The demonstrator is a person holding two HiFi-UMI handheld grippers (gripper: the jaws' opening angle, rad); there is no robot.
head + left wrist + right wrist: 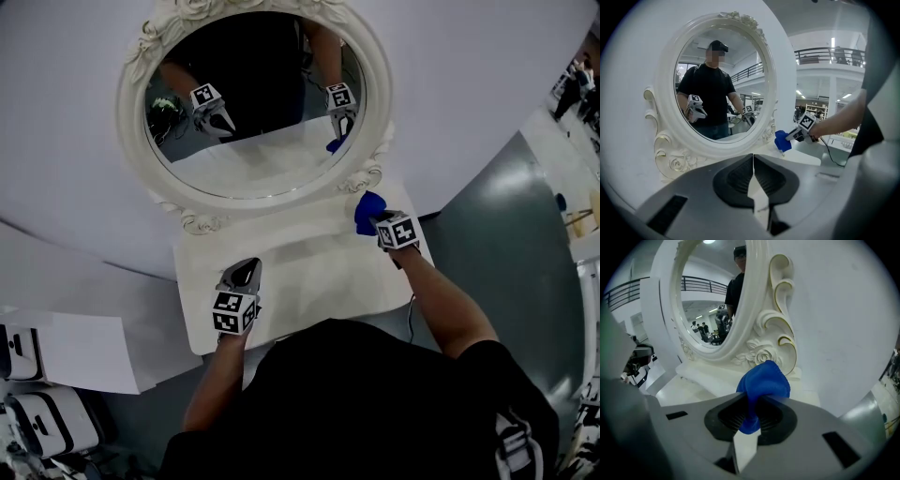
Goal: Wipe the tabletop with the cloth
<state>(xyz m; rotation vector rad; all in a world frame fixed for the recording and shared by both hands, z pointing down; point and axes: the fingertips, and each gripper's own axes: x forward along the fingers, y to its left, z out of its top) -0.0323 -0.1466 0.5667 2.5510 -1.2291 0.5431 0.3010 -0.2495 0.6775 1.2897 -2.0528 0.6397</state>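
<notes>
Head view: right hand-held gripper (377, 221) clamps blue cloth (367, 206) at worktop's (309, 281) far right. Left hand-held gripper (246, 266) is closed, empty.

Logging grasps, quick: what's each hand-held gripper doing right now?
Left hand-held gripper: closed, empty.
Right hand-held gripper: closed on the cloth.

No text could be read. Cubes (233, 312) on the left tool (246, 269) and right tool (375, 218) bore only square black-and-white patterns; the shirt print (514, 436) was illegible.
</notes>
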